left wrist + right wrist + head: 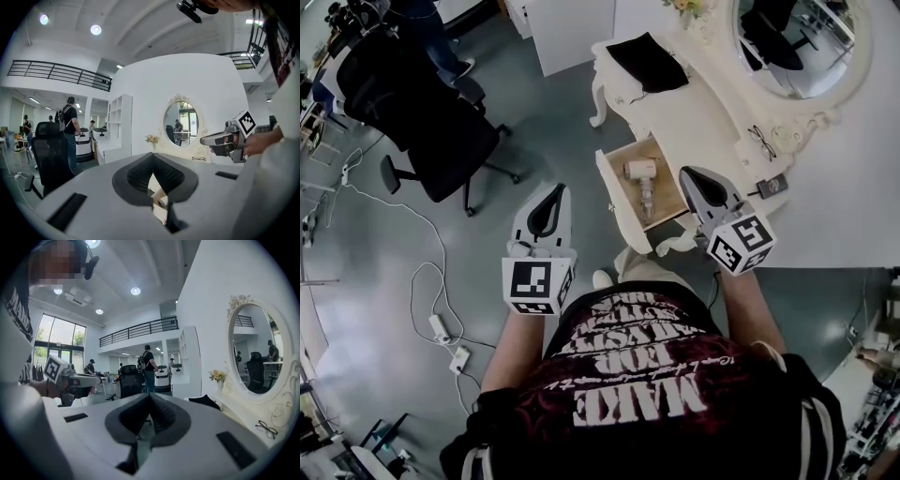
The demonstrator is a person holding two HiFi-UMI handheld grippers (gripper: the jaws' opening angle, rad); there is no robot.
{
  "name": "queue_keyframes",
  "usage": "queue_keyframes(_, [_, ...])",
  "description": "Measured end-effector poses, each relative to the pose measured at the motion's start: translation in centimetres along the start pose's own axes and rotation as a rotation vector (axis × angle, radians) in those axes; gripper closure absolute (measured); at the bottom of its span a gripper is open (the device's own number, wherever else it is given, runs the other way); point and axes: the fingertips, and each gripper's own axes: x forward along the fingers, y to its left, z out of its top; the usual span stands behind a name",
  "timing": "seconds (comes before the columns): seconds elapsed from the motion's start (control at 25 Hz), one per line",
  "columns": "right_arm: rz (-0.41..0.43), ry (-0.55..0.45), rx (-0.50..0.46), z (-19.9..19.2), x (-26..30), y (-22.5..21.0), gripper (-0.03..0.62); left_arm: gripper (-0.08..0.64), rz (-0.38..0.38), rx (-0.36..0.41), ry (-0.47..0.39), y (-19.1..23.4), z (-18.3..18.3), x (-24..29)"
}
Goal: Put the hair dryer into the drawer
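Note:
A white hair dryer (641,178) lies inside the open wooden drawer (620,202) of the white dressing table (694,108). My left gripper (555,190) hovers over the grey floor to the left of the drawer, shut, with nothing in it. My right gripper (688,173) hangs just right of the drawer, above the table's front edge, also shut and empty. In the left gripper view the closed jaws (153,164) hide most of the drawer; a bit of the dryer (160,199) shows below them, and the right gripper (219,139) is at the right.
A black cloth (649,61), glasses (762,142), a small dark device (772,185) and an oval mirror (797,42) are on the table. A black office chair (427,117) stands at the left. Cables and a power strip (441,328) lie on the floor. People stand further back (149,364).

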Motion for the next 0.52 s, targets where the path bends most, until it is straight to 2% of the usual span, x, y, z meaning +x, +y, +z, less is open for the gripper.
queue_keyframes(0.52, [-0.032, -0.019, 0.028, -0.1, -1.1, -2.1, 0.588, 0.555, -0.032, 0.014, 0.017, -1.6, 0.0, 1.7])
